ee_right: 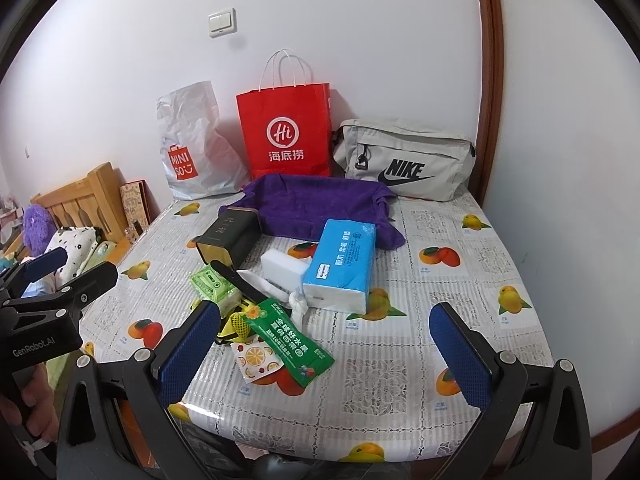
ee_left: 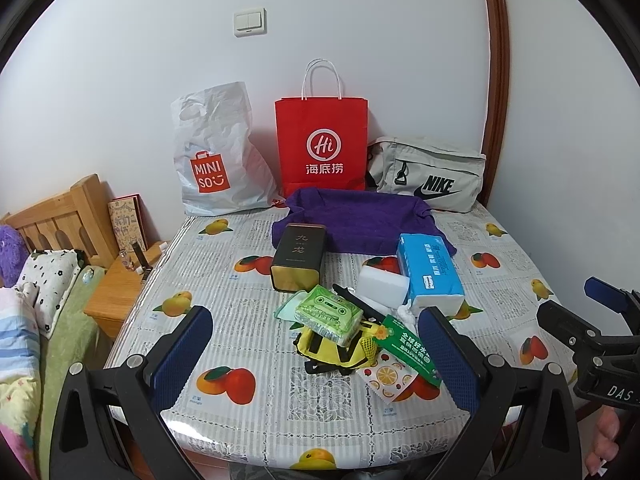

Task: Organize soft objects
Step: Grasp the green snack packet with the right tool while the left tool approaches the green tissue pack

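A purple towel [ee_left: 360, 220] lies at the back of the table, also in the right wrist view [ee_right: 316, 208]. A blue tissue pack [ee_left: 432, 272] [ee_right: 344, 264], a white sponge block [ee_left: 382, 284] [ee_right: 282, 266], a green tissue packet [ee_left: 330, 314] [ee_right: 212, 284], a yellow pouch [ee_left: 332, 350] and a green sachet [ee_left: 408, 344] [ee_right: 290, 340] form a pile in the middle. My left gripper [ee_left: 316, 348] is open and empty, its fingers either side of the pile's near part. My right gripper [ee_right: 328, 344] is open and empty, over the near right table.
A white Miniso bag [ee_left: 212, 160], a red paper bag [ee_left: 322, 144] and a grey Nike bag [ee_left: 428, 176] stand against the wall. A dark tin [ee_left: 298, 258] lies beside the towel. A bed with pillows [ee_left: 44, 280] and a wooden nightstand [ee_left: 116, 292] are at the left.
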